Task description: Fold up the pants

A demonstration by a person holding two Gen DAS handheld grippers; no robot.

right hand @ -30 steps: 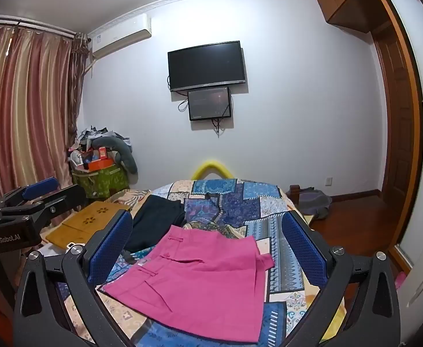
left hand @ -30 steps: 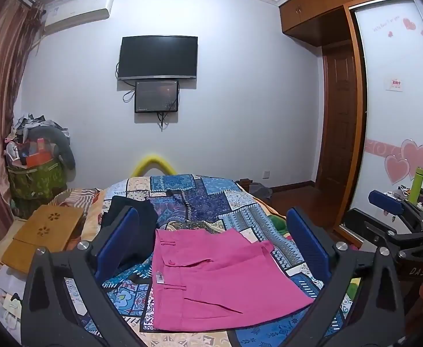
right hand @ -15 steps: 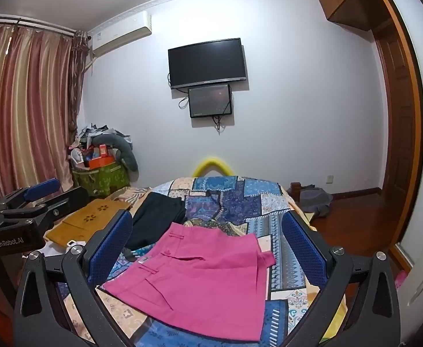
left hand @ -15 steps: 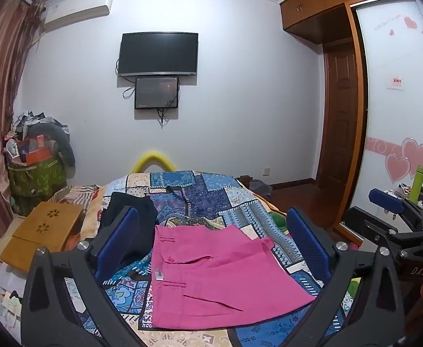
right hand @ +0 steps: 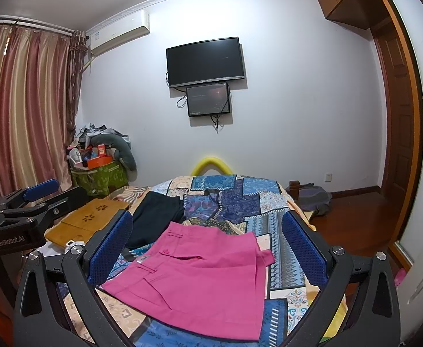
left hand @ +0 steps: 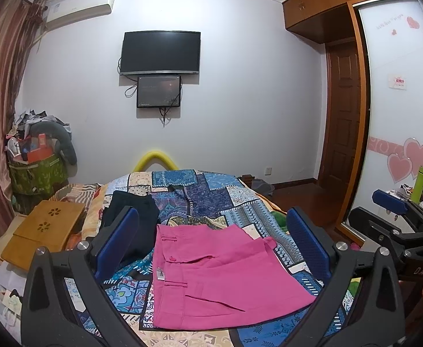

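Bedroom with pale walls, black wall-mounted television (left hand: pixel 161 52) over a smaller dark screen (left hand: pixel 159 91), white air conditioner (left hand: pixel 80 7) near the ceiling. Below, bed covered with a blue patchwork quilt (left hand: pixel 211 193).

Seen only from the left wrist: white sliding wardrobe door with pink heart stickers (left hand: pixel 411 156), green bottle (left hand: pixel 420 180) beside it, plus the black right gripper with blue pads (left hand: pixel 390 202) at the right edge. Seen only from the right wrist: broad stretch of striped pink-and-gold curtain (right hand: pixel 23 110), grey bag on the wooden floor (right hand: pixel 312 196) past the bed's far corner, and the black left gripper with blue pads (right hand: pixel 39 190) at the left edge. Shared by both: green storage bin heaped with clutter (left hand: pixel 36 170), wooden lap desk with flower cut-outs (left hand: pixel 45 231), yellow foam arch (left hand: pixel 155 159) beyond the bed's far end, dark folded garment (left hand: pixel 133 217) just beside the pink one.

Bright pink folded pants (left hand: pixel 220 271) lying flat on the near part of the quilt, framed between the spread fingers in each view. Waistband with belt loops, button and white tag along the left side; long axis crosswise, waistband left, folded legs ending at the right. Fabric matte, mostly smooth, a few creases, one small flap poking out at the far right corner.

Left gripper (left hand: pixel 211 248) spread wide, clasping nothing, raised above the bed. Right gripper (right hand: pixel 207 248) likewise wide apart and empty.
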